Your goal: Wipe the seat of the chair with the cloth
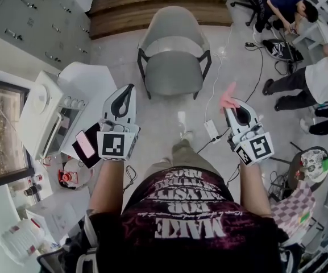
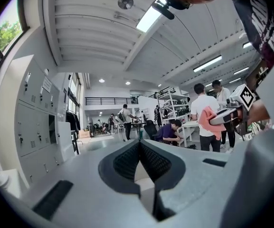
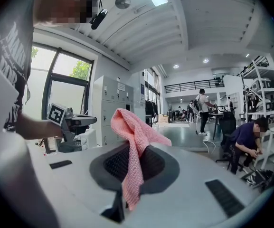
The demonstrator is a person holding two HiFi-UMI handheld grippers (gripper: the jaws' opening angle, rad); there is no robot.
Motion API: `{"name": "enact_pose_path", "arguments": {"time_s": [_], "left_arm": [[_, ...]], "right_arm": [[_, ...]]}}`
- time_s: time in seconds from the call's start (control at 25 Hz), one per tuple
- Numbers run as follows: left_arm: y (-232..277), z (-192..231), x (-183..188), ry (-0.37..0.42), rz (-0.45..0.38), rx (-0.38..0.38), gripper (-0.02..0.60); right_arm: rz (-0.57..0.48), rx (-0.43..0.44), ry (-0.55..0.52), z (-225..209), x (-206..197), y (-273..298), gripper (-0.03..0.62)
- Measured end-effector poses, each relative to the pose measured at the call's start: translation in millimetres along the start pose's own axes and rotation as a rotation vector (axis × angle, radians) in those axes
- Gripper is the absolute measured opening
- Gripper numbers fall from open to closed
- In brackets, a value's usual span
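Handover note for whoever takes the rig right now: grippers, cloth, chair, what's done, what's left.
Left gripper: shut, empty, held up in front of the person.
Right gripper: shut on the pink cloth, which drapes out over the jaws.
Chair: grey, on the floor ahead, seat bare, both grippers apart from it.
Done: cloth is in grip.
Left: bring the cloth down to the seat and wipe it.

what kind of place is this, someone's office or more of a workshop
Most likely a lab or workshop, not an office: a big open hall with grey lockers along a wall, metal shelving racks, and cables trailing across the floor.
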State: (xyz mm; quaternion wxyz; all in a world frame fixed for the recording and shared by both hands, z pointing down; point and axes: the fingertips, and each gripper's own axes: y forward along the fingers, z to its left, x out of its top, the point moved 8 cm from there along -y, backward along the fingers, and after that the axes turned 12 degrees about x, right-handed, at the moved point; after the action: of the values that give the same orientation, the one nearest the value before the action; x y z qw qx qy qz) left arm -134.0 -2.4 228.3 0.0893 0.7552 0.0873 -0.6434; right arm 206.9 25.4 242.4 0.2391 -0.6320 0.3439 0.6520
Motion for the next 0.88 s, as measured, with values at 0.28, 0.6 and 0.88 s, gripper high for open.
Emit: {"name": "enact_pose_path", "arguments": {"time_s": [0.28, 0.6, 0.88], "left_arm": [[48, -16, 1, -0.021, 0.013, 0.009, 0.003], [87, -33, 2, -0.007, 0.024, 0.074, 0.003], [97, -35, -3, 0.017, 0.082, 0.111, 0.002]], "right_arm": [[0.001, 0.029, 0.019, -57, -2, 17, 0.028], [0.0, 0.096, 0.016, -116, -9, 34, 0.028], [0.003, 0.146, 0.046, -135, -19, 55, 0.028]]}}
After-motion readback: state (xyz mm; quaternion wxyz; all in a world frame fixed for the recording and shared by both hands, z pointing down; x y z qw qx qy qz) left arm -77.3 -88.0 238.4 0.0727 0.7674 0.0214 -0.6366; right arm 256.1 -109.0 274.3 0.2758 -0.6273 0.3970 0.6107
